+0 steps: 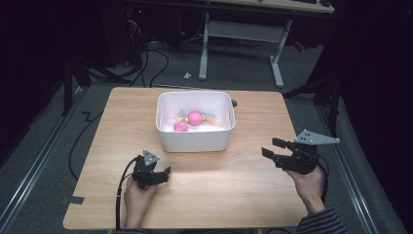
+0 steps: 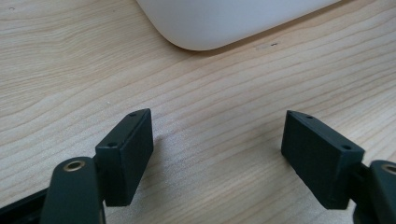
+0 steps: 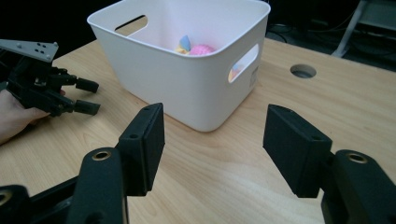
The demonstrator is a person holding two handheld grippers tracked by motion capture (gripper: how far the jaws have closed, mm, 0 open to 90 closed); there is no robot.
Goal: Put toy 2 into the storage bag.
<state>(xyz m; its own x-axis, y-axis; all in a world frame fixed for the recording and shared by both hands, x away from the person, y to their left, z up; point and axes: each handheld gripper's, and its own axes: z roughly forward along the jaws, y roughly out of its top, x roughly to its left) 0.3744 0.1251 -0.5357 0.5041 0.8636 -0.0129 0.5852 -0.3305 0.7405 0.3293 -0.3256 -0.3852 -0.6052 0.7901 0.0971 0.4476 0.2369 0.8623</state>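
The left gripper (image 1: 155, 174) sits low at the near-left corner of the white bin (image 1: 195, 139) on the desk (image 1: 243, 185), jaws spread wide and empty. Inside the bin lie pink toys (image 1: 194, 118). Right of the bin, the right gripper (image 1: 275, 148) is likewise spread and empty; reaching in likely calls for a steep descent clearing the rim.

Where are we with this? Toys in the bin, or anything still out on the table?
Looks done: the pink toys lie inside the white bin. In hand: nothing; the left gripper and right gripper are both open, apart from the bin. Left: no loose item shows on the table.
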